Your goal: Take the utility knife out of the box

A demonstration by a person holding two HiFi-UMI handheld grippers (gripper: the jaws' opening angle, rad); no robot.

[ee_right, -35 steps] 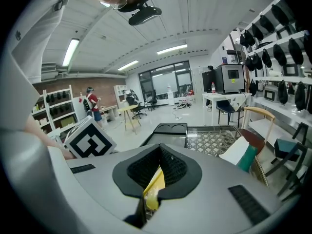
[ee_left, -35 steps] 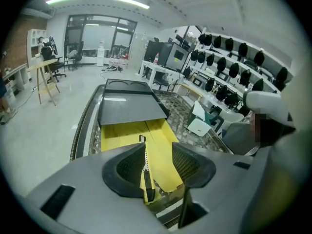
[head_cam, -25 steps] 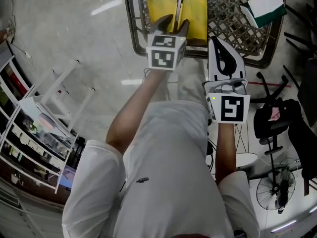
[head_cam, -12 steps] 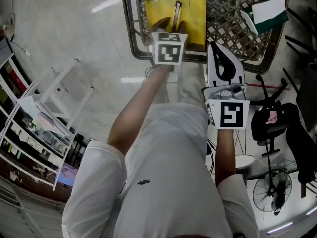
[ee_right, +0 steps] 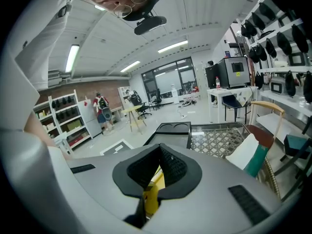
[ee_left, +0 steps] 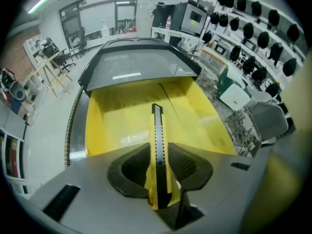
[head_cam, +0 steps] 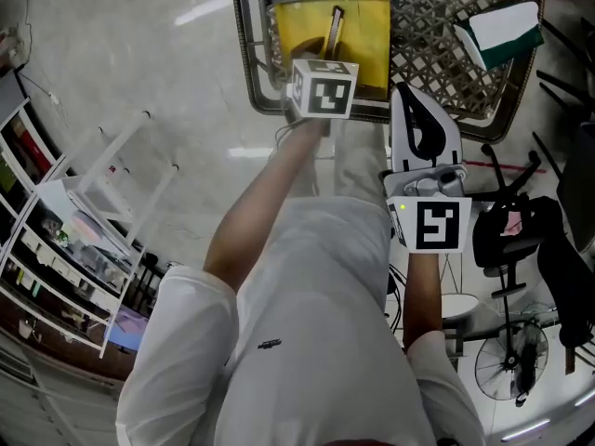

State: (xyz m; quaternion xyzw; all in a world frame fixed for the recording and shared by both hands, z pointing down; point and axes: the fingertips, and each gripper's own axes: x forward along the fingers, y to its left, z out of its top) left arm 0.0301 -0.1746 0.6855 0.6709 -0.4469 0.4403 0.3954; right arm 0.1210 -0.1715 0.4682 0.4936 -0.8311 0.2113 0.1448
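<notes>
A yellow-and-black utility knife point(ee_left: 157, 130) lies lengthwise in a yellow box point(ee_left: 112, 121), which sits in a wire basket point(head_cam: 437, 26). My left gripper point(ee_left: 158, 162) points steeply down into the box. Its jaws are closing, and both pads touch the knife's sides near its rear end. In the head view the marker cube hides that grip, and only the knife's far end point(head_cam: 333, 26) shows above the cube. My right gripper point(head_cam: 414, 86) hovers at the basket's near edge, shut with nothing held, apart from the box point(head_cam: 372, 35).
The box's grey lid point(ee_left: 136, 67) stands open at the far side. A white-and-green packet point(head_cam: 502, 28) rests in the basket to the right. Beside me are a white rack point(head_cam: 121, 175) on the left and a chair and fan point(head_cam: 511, 360) on the right.
My left gripper sank deeper into the yellow box and its wide-open jaws came in onto the knife. The right gripper stayed where it was.
</notes>
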